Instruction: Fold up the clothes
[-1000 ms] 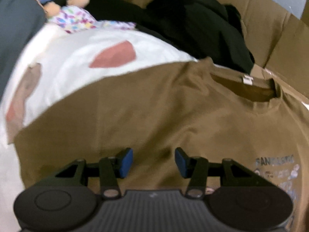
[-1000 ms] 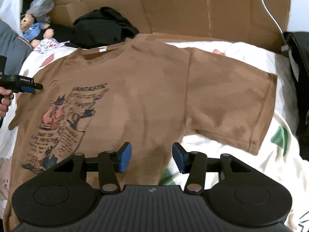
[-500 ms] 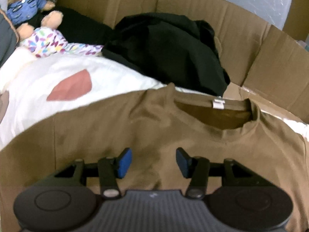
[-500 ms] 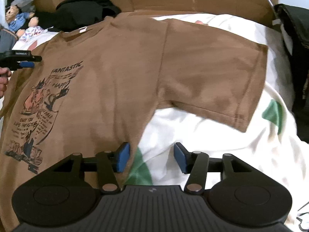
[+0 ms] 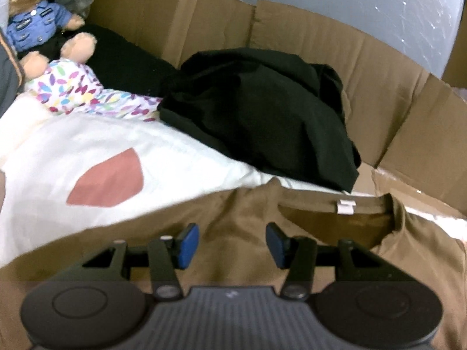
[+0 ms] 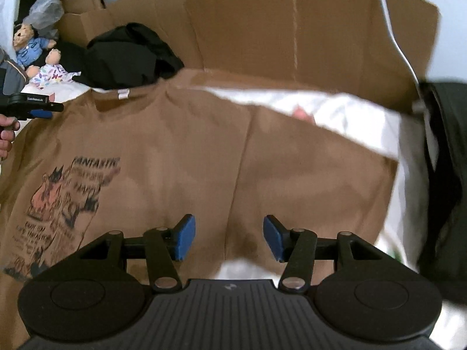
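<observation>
A brown T-shirt [image 5: 233,213] lies spread flat, print side up, on a white bed sheet [image 5: 102,151]. Its collar [image 5: 335,221] with a white label faces the cardboard wall. My left gripper [image 5: 232,243] hovers open over the shoulder just left of the collar, with nothing between its blue pads. In the right wrist view the T-shirt [image 6: 181,145] shows its dark print [image 6: 67,201] at the left and a short sleeve [image 6: 315,180] at the right. My right gripper [image 6: 229,239] is open above the seam under that sleeve. The left gripper [image 6: 38,110] appears at the far left edge, held by a hand.
A heap of black clothes [image 5: 262,116] lies just beyond the collar against a cardboard wall [image 5: 379,67]. A teddy bear [image 5: 35,20] and a flower-patterned cloth [image 5: 67,87] sit at the far left. A dark bag-like item [image 6: 446,175] borders the sheet on the right.
The left gripper has travelled across the shirt toward the collar and shoulder. The right gripper has moved from the shirt's side edge up to the sleeve seam. Both stay open.
</observation>
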`<state>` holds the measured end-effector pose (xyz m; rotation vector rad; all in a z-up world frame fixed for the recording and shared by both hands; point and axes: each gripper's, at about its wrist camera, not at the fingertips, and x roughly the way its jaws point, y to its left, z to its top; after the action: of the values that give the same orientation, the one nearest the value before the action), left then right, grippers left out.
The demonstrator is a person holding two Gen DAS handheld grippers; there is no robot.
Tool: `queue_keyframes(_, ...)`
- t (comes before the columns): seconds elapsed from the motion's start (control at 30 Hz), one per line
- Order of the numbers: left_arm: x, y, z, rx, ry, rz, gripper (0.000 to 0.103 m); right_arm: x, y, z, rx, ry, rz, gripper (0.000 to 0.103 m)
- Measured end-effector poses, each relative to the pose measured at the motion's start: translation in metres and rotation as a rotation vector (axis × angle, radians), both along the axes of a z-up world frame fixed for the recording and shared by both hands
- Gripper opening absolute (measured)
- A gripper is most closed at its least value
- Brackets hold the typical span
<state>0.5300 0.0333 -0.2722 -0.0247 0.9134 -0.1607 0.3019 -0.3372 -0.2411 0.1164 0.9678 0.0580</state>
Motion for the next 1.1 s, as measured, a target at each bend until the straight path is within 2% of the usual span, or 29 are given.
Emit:
queue_keyframes(0.17,0.014,-0.008,-0.009,-0.025,-0.001,-0.025,0.043,0.041,0.018,0.004,-0.016,-0.044,0.069,0.056)
queue_keyframes(0.27,0.022,-0.015,-0.018,-0.012,0.01,-0.038,0.038,0.067,0.037,0.005,-0.029,-0.073,0.127,0.054)
queue_keyframes(0.37,0.03,-0.02,-0.029,-0.011,0.029,-0.038,0.034,0.087,0.052,0.003,-0.029,-0.08,0.161,0.046)
queue_keyframes(0.53,0.038,-0.03,-0.042,-0.036,0.028,-0.053,0.033,0.113,0.071,-0.006,-0.002,-0.061,0.179,0.045)
queue_keyframes(0.63,0.037,-0.032,-0.038,-0.05,-0.002,-0.055,0.033,0.122,0.077,-0.013,0.017,-0.044,0.173,0.046)
queue_keyframes(0.77,0.031,-0.022,-0.028,-0.138,-0.06,-0.04,0.033,0.132,0.083,-0.019,0.024,-0.044,0.164,0.046)
queue_keyframes(0.93,0.027,-0.016,-0.024,-0.169,-0.077,-0.026,0.025,0.144,0.086,-0.021,0.04,-0.062,0.155,0.045)
queue_keyframes(1.0,0.024,-0.014,-0.023,-0.174,-0.091,-0.026,0.025,0.151,0.089,-0.022,0.05,-0.073,0.158,0.038)
queue_keyframes(1.03,0.025,-0.013,-0.024,-0.173,-0.089,-0.025,0.022,0.153,0.09,-0.023,0.056,-0.077,0.162,0.03)
queue_keyframes(1.1,0.03,-0.012,-0.028,-0.171,-0.068,-0.023,0.018,0.163,0.094,-0.026,0.062,-0.079,0.163,0.022)
